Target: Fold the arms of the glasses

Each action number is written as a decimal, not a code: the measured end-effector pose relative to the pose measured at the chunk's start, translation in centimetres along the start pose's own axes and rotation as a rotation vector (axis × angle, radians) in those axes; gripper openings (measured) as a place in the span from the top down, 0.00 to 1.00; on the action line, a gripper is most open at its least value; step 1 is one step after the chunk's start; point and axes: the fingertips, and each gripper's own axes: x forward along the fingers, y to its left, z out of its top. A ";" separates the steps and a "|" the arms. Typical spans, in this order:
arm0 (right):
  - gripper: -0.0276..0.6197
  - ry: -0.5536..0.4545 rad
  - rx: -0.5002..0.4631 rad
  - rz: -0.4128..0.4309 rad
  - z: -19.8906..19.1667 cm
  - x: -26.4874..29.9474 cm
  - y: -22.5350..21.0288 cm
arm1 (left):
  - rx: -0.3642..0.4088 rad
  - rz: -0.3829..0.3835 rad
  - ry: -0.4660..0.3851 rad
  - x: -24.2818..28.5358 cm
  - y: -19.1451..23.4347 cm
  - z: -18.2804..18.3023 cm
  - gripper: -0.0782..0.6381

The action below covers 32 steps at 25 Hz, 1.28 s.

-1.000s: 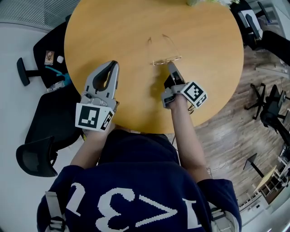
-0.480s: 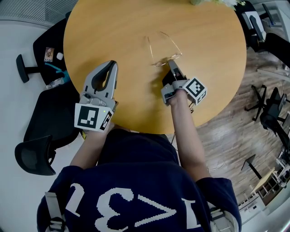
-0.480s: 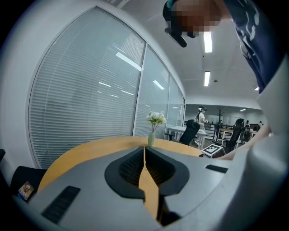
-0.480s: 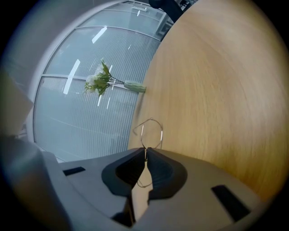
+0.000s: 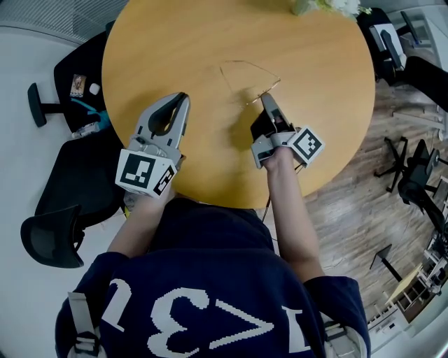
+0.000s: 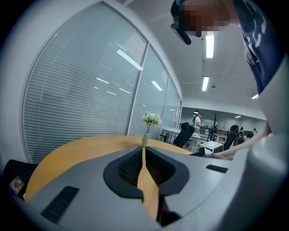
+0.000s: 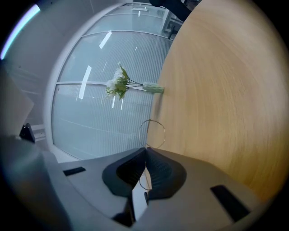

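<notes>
Thin wire-framed glasses (image 5: 269, 84) are pinched at their front by my right gripper (image 5: 266, 98), which is shut on them over the round wooden table (image 5: 210, 42). Their two arms stand spread and reach away to the upper left. In the right gripper view one lens ring (image 7: 152, 133) sticks out past the shut right gripper (image 7: 145, 151), with the second lens behind the jaws. My left gripper (image 5: 180, 100) hovers over the table's near left part, shut with nothing in it; in its own view the left gripper (image 6: 143, 155) shows only a hairline gap.
A small vase of white flowers (image 5: 329, 5) stands at the table's far edge, also seen as the vase (image 6: 149, 122) and the flowers (image 7: 119, 85). Black office chairs (image 5: 77, 175) stand left of the table, with more at the right (image 5: 420, 175). Window blinds lie beyond.
The right gripper has closed on the glasses' front and turned them, so the arms swung to the left. The left gripper has shifted slightly right and stays shut.
</notes>
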 end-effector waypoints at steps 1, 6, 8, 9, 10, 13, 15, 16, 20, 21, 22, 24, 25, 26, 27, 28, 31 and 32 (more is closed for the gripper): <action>0.91 0.005 -0.006 0.025 0.1 -0.2 1.0 | -0.014 -0.017 0.004 0.2 -0.3 0.0 0.86; 0.91 0.037 -0.071 0.179 0.2 -0.6 7.2 | -0.102 -0.121 0.004 1.6 -1.9 0.9 0.86; 0.91 0.046 -0.090 0.242 -0.1 -0.6 9.8 | -0.141 -0.168 -0.002 2.1 -2.5 1.5 0.86; 0.91 0.051 -0.096 0.269 -0.3 -0.6 10.9 | -0.159 -0.189 -0.005 2.3 -2.8 1.8 0.86; 0.91 0.056 -0.101 0.292 -0.6 -0.6 11.9 | -0.177 -0.208 -0.009 2.5 -3.0 2.1 0.86; 0.91 0.071 -0.117 0.335 -1.4 -0.8 14.0 | -0.239 -0.245 -0.025 2.6 -3.4 2.9 0.76; 0.91 0.080 -0.124 0.353 -1.9 -1.0 14.9 | -0.266 -0.255 -0.037 2.6 -3.5 3.4 0.75; 0.91 0.084 -0.128 0.361 -2.1 -1.1 15.2 | -0.282 -0.260 -0.043 2.6 -3.5 3.5 0.75; 0.91 0.097 -0.141 0.385 -2.7 -1.5 16.0 | -0.341 -0.286 -0.064 2.4 -3.6 3.9 0.75; 0.91 0.099 -0.145 0.388 -2.9 -1.6 16.1 | -0.345 -0.288 -0.067 2.4 -3.7 4.0 0.75; 0.91 0.101 -0.150 0.390 -2.9 -1.7 16.2 | -0.348 -0.288 -0.070 2.3 -3.7 4.1 0.75; 0.91 0.106 -0.162 0.390 -3.0 -1.9 16.3 | -0.349 -0.294 -0.076 2.2 -4.0 4.4 0.77; 0.91 0.111 -0.169 0.389 -3.1 -2.0 16.4 | -0.348 -0.303 -0.077 2.1 -4.3 4.6 0.78; 0.91 0.117 -0.176 0.389 -3.2 -2.1 16.5 | -0.346 -0.315 -0.077 2.1 -4.5 4.8 0.79; 0.91 0.122 -0.180 0.391 -3.4 -2.1 16.5 | -0.348 -0.330 -0.076 2.1 -4.8 4.9 0.80; 0.91 0.127 -0.182 0.393 -3.5 -2.2 16.6 | -0.354 -0.346 -0.074 2.1 -5.0 5.0 0.80; 0.91 0.145 -0.186 0.396 -3.9 -2.4 16.8 | -0.385 -0.402 -0.056 2.3 -5.6 5.2 0.82; 0.91 0.151 -0.190 0.398 -4.1 -2.4 16.9 | -0.387 -0.416 -0.045 2.4 -5.8 5.2 0.82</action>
